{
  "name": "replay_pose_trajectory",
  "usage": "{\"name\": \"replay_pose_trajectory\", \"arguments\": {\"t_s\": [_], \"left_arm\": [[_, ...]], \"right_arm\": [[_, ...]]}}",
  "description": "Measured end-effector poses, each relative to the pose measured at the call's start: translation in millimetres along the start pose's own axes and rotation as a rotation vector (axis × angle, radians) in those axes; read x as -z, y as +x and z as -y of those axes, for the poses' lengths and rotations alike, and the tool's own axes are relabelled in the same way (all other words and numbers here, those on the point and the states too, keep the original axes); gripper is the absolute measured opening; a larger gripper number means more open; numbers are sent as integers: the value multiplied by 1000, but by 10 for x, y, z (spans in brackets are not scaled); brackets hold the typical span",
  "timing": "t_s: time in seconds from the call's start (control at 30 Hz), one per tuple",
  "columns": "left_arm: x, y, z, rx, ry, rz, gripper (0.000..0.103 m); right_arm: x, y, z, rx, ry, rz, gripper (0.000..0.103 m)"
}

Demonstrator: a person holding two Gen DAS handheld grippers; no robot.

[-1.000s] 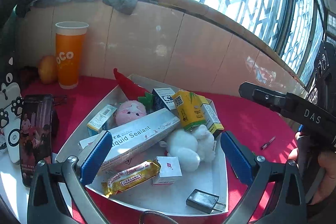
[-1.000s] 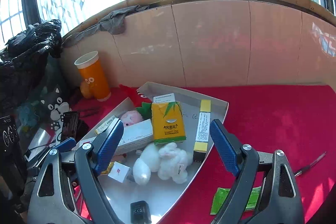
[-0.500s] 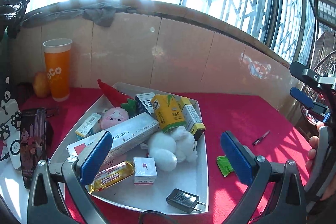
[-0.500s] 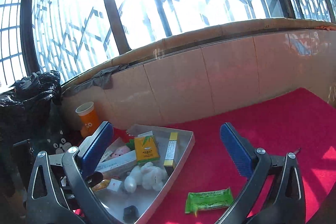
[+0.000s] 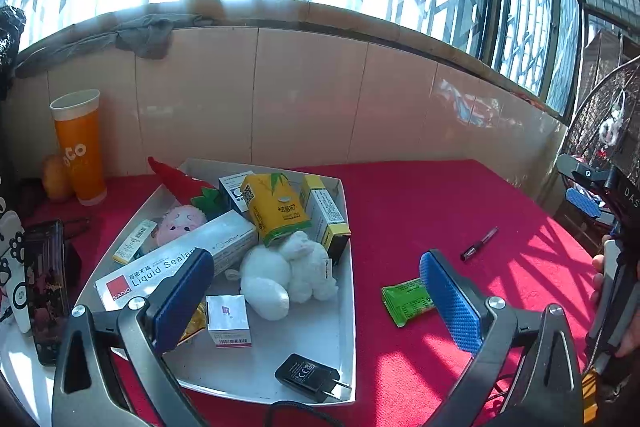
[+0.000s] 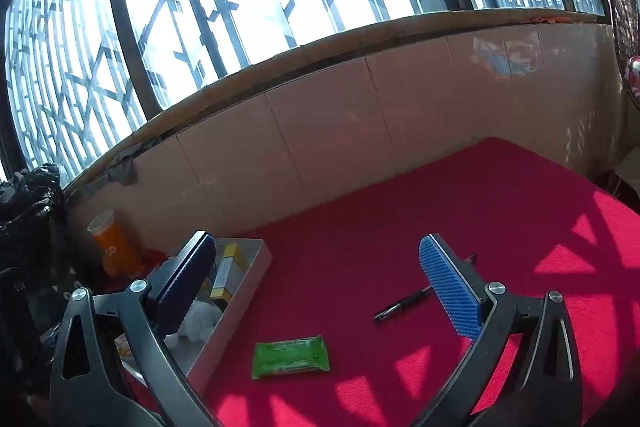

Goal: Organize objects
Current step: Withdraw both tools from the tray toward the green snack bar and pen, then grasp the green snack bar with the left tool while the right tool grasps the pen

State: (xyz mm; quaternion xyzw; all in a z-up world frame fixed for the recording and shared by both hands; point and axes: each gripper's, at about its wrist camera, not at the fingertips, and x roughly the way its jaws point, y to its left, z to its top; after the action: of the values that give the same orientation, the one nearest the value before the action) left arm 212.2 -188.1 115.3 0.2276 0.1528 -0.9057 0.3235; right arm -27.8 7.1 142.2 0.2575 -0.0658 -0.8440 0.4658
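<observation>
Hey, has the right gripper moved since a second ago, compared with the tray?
Yes. The right gripper has swung right, away from the tray, and now frames the green packet and pen.

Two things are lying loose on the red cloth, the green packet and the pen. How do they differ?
The green packet is flat, wide and bright; the pen is thin, dark and rod-shaped. The packet lies nearer the white tray; the pen lies farther out, partly hidden behind a right gripper finger. Both lie outside the tray, ungripped.

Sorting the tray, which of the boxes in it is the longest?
The white Liquid Sealant box, lying across the tray's left side; the others are short cartons.
</observation>
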Motion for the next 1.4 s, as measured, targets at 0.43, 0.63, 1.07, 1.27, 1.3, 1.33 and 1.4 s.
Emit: {"name": "replay_pose_trajectory", "arguments": {"t_s": [0.43,0.63,1.07,1.27,1.3,1.33,1.4], "left_arm": [[236,487,737,168,218,-206,103],[288,727,896,183,264,-283,103],[285,1142,1128,178,336,-359,103],[282,1302,1223,179,394,-388,103],[285,1332,1257,187,415,-394,103],[289,1366,1286,191,434,-402,103],[307,1427,1324,192,465,-414,103]], "right_arm": [[326,1002,878,72,250,-448,103],[341,1622,932,221,211,-500,103],[540,1853,266,142,-193,-530,79],[468,1480,671,174,-114,-470,79],[471,1485,695,174,-113,-481,79],[452,1534,704,175,-120,-493,78],[478,1603,585,167,-156,-507,78]]}}
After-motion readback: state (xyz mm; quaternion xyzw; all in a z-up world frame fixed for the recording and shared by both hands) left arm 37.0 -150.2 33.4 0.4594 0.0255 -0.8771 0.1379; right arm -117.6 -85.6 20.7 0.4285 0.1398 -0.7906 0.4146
